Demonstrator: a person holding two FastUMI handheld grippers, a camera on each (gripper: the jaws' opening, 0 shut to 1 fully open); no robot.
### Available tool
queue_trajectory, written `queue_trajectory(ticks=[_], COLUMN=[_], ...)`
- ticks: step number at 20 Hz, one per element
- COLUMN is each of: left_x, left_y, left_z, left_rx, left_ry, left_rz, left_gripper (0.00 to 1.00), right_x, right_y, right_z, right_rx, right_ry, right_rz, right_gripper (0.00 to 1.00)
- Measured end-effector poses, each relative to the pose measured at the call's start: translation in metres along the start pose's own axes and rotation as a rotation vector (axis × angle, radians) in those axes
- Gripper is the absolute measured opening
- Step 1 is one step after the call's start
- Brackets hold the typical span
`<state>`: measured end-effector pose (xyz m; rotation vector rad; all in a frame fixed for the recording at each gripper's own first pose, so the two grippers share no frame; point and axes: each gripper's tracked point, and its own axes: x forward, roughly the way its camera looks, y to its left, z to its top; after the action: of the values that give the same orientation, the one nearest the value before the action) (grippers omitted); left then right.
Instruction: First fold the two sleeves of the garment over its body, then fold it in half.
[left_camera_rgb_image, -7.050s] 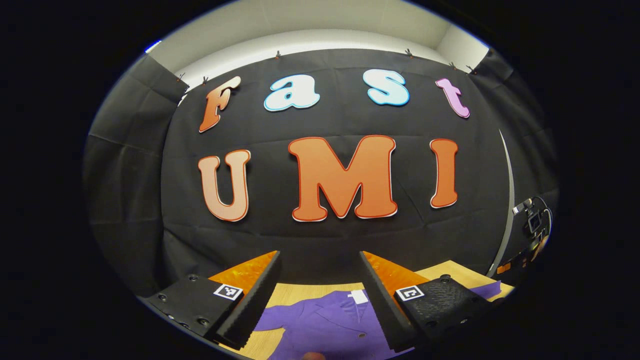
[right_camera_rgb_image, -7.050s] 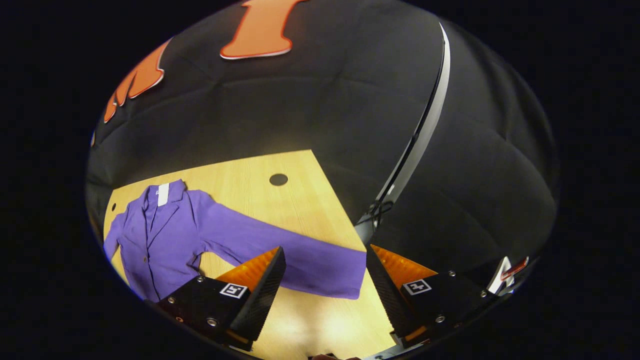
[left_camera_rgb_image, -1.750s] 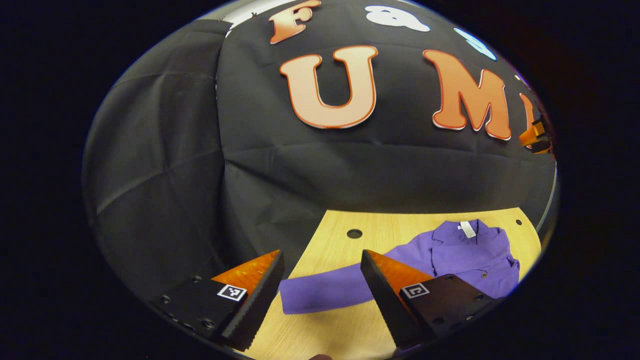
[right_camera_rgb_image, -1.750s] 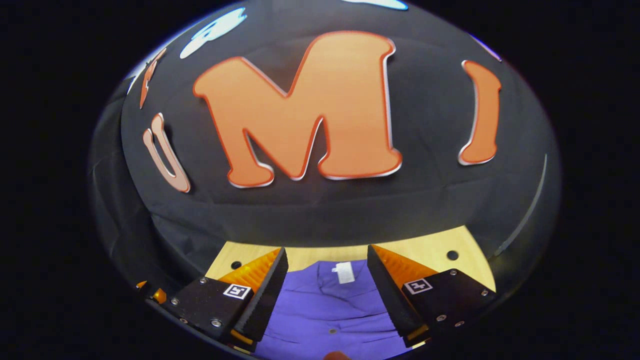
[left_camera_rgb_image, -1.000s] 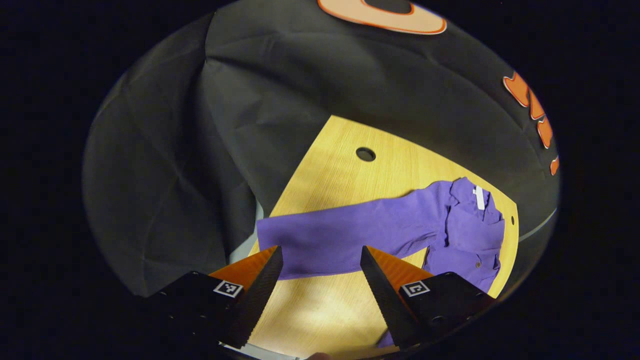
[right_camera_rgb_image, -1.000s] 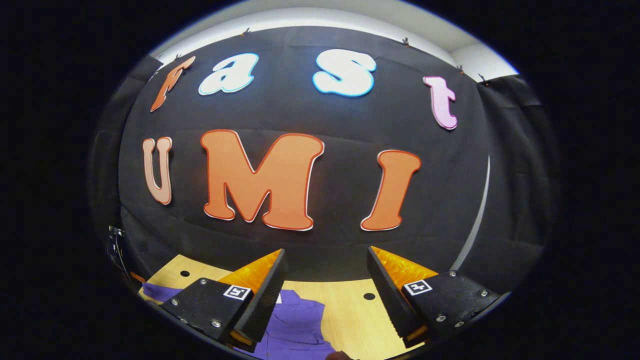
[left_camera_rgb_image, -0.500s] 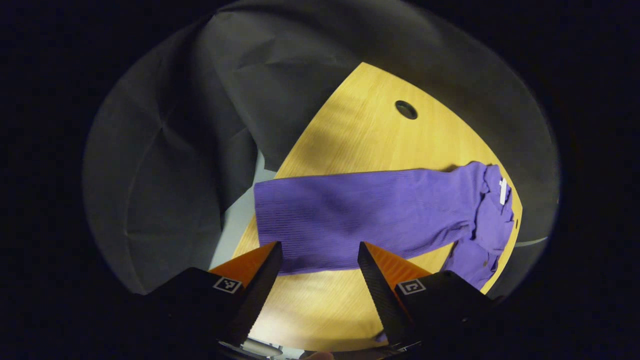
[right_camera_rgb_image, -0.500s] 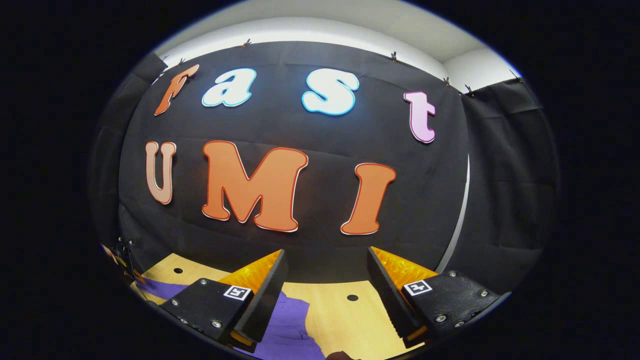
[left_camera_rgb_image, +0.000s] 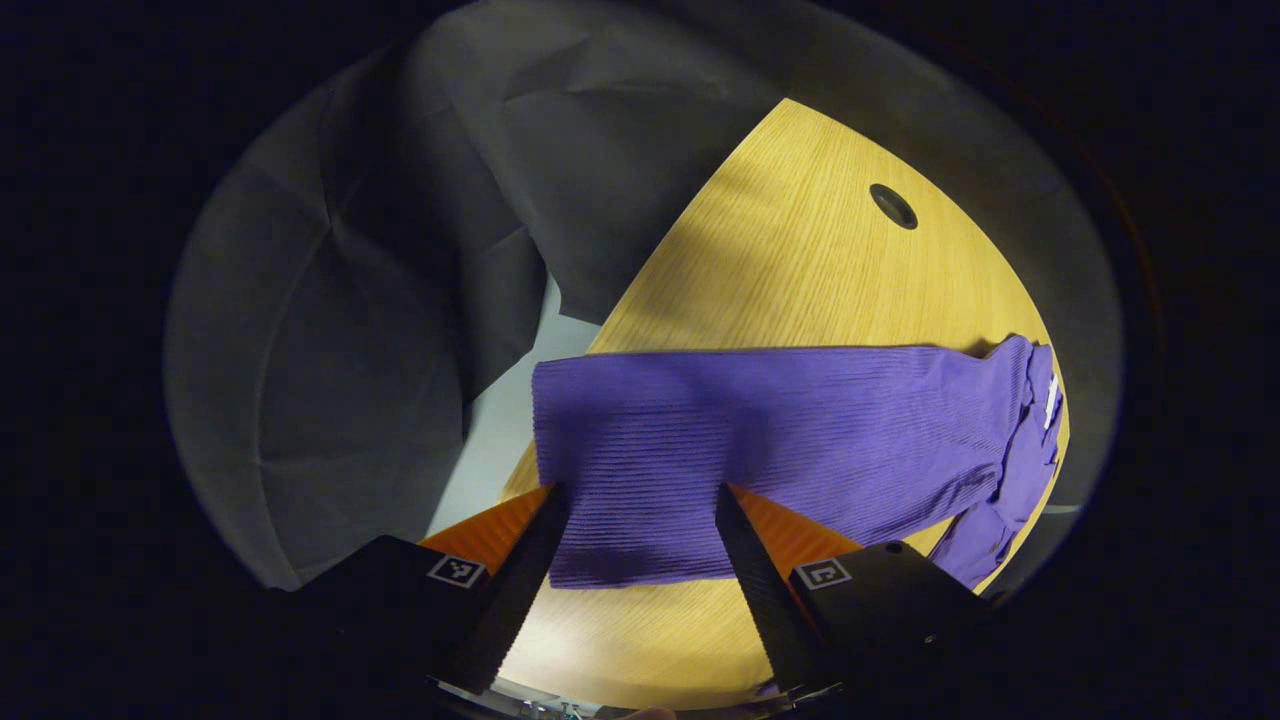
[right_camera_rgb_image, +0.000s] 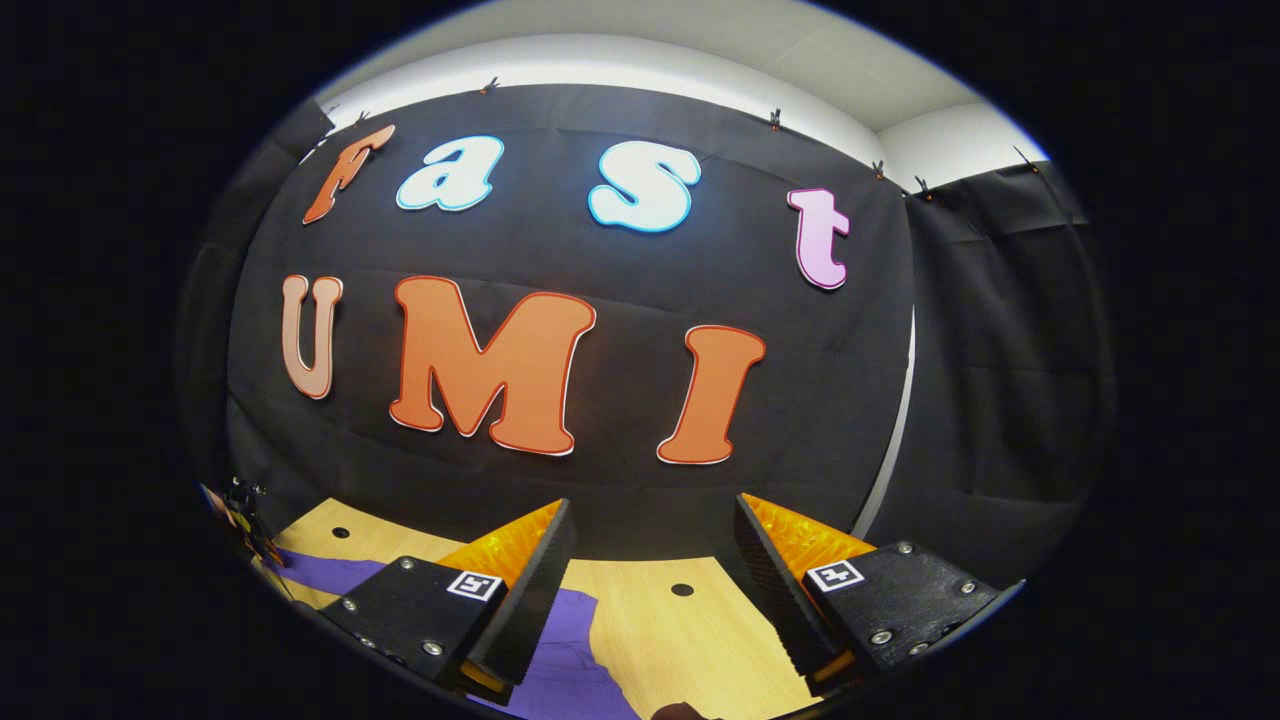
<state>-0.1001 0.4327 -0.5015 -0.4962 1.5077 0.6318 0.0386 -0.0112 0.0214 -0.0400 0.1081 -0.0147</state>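
A purple jacket lies flat on the wooden table (left_camera_rgb_image: 800, 260). In the left gripper view its long ribbed sleeve (left_camera_rgb_image: 760, 440) stretches from the body (left_camera_rgb_image: 1020, 460) at the far right to a cuff (left_camera_rgb_image: 590, 470) at the table's left edge. My left gripper (left_camera_rgb_image: 636, 500) hovers open just above the cuff, one finger on either side of its near edge, nothing pinched. In the right gripper view my right gripper (right_camera_rgb_image: 650, 515) is open, raised and pointed at the back wall, with purple cloth (right_camera_rgb_image: 575, 660) showing low between its fingers.
The table has a round cable hole (left_camera_rgb_image: 893, 206) beyond the sleeve and another hole (right_camera_rgb_image: 682, 590) in the right gripper view. Black cloth walls hang close around the table. A strip of pale floor (left_camera_rgb_image: 500, 430) shows past the table's left edge, beside the cuff.
My left gripper has tipped down and closed in on the sleeve's cuff, which now lies between its open fingers. My right gripper has swung up off the jacket's body to face the back wall.
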Motion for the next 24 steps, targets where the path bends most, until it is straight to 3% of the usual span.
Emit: queue_trajectory(ticks=[6, 10, 12, 13, 15, 24], left_x=[0.001, 0.003, 0.0, -0.001, -0.009, -0.082], left_y=[-0.001, -0.007, -0.009, -0.012, -0.019, -0.06], left_z=[0.003, 0.007, 0.003, 0.002, 0.002, 0.026], left_rx=[0.006, 0.004, 0.009, 0.003, 0.01, 0.191], left_ry=[-0.001, -0.007, -0.001, 0.001, -0.008, -0.169], left_rz=[0.041, 0.04, 0.039, 0.028, 0.002, -0.045], left_gripper=[0.88, 0.56, 0.35, 0.18, 0.08, 0.05], right_x=[-0.001, -0.002, -0.003, -0.003, -0.003, 0.012], right_y=[0.007, 0.003, -0.003, -0.007, -0.018, -0.039], right_z=[-0.007, -0.012, -0.016, -0.018, -0.022, -0.026], right_rx=[-0.008, -0.02, -0.012, -0.008, -0.006, 0.034], right_ry=[0.016, 0.021, 0.027, 0.031, 0.036, 0.032], right_rz=[0.019, 0.019, 0.016, 0.01, -0.003, 0.006], right_gripper=[0.95, 0.95, 0.95, 0.95, 0.95, 0.95])
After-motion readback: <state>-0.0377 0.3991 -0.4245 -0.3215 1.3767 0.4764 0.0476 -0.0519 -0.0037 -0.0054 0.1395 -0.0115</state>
